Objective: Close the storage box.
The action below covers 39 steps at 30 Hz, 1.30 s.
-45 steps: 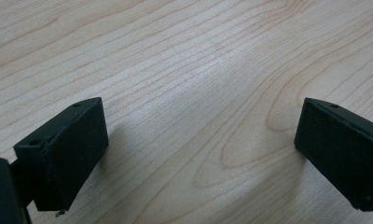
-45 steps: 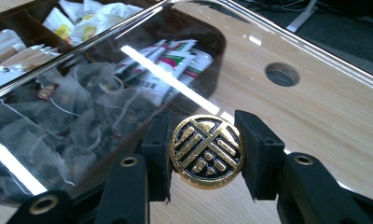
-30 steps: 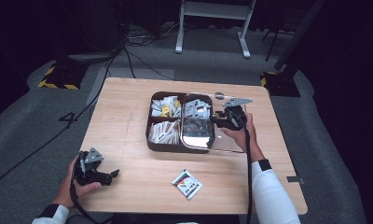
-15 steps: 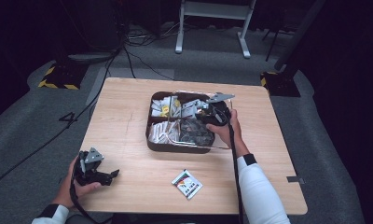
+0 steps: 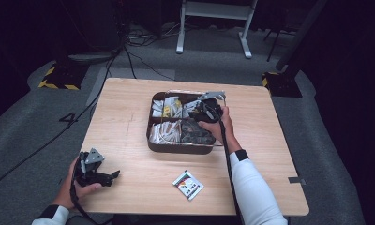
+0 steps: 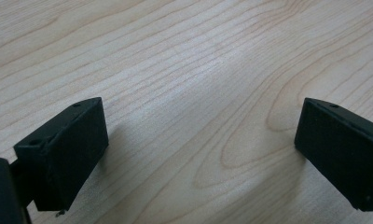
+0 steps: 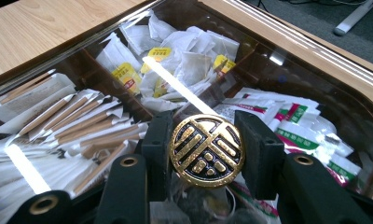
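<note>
A: While the right gripper (image 7: 207,151) sat over the box, what was in its jaws?

B: The lid's round gold knob (image 7: 207,150). Both pads were pressed to its sides, so it was clenched on the knob. The knob sits in the middle of the clear glass lid (image 7: 310,60), and the lid lay over the compartment box (image 5: 176,146).

A: Box location?

B: Middle of the wooden table (image 5: 124,112), toward the far edge in the high view. Right gripper (image 5: 205,111) was above its far right part.

A: Contents under the glass?

B: Four compartments. White paper-wrapped sticks (image 7: 68,121) in one, tea bags with yellow tags (image 7: 175,65) in the next, white sachets with green and red print (image 7: 296,126) in a third. The fourth was mostly hidden behind the jaws, couldn't tell.

A: Left side?

B: Left gripper (image 5: 103,177) rested on the table at the near left corner, well apart from the box. Jaws wide apart, nothing between them, bare wood under them in its own view.

A: Anything else on the table?

B: One loose sachet (image 5: 188,184) near the front edge, between the box and the person.
</note>
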### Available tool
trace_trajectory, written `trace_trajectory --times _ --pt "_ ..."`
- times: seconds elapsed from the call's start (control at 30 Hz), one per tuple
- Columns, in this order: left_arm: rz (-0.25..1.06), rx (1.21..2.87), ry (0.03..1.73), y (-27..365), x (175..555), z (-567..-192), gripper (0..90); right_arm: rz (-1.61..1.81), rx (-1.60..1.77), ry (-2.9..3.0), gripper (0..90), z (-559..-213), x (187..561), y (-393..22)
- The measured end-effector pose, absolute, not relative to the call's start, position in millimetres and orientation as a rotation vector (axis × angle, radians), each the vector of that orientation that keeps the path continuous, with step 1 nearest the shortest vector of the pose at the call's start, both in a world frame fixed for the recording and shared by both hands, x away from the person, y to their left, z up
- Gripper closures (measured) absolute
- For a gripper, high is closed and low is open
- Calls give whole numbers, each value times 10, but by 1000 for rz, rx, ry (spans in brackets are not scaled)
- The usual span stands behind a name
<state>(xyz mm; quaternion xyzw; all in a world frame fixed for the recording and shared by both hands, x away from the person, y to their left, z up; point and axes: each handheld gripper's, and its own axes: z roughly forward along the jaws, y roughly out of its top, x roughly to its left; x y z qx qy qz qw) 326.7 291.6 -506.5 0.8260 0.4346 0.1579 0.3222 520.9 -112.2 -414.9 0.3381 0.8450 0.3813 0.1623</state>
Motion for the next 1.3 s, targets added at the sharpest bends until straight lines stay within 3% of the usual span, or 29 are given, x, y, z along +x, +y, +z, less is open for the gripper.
trace_trajectory --times 1.3 --pt "414 2167 1143 2915 3266 -5065 29 1068 967 2458 593 -4350 5333 -615"
